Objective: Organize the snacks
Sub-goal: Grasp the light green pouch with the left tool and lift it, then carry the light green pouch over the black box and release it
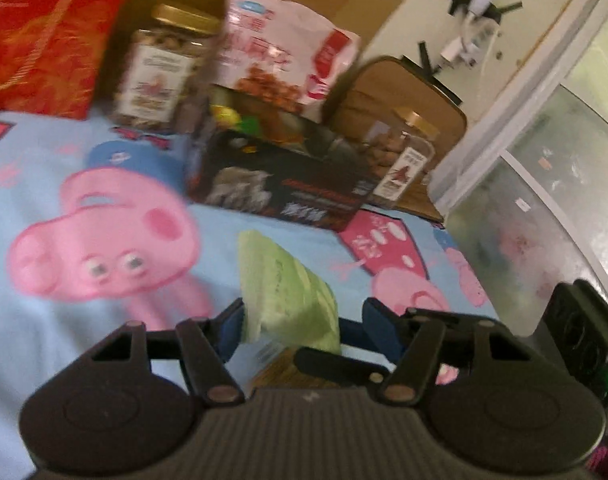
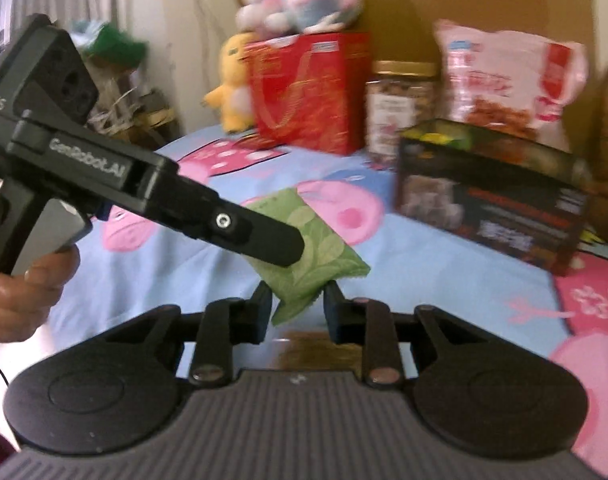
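Green snack pouch nearest, above bed sheet middle. Left claw jaws apart around it, right claw nipping its corner. Black box, nut jar, pink bag, red gift bag crowd far edge.

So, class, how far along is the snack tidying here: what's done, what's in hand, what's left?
Done: some snacks already lie in the open black box. In hand: the green packet sits between the jaws of the left gripper and right gripper; the grip is unclear. Left: getting that packet into the box, probably.
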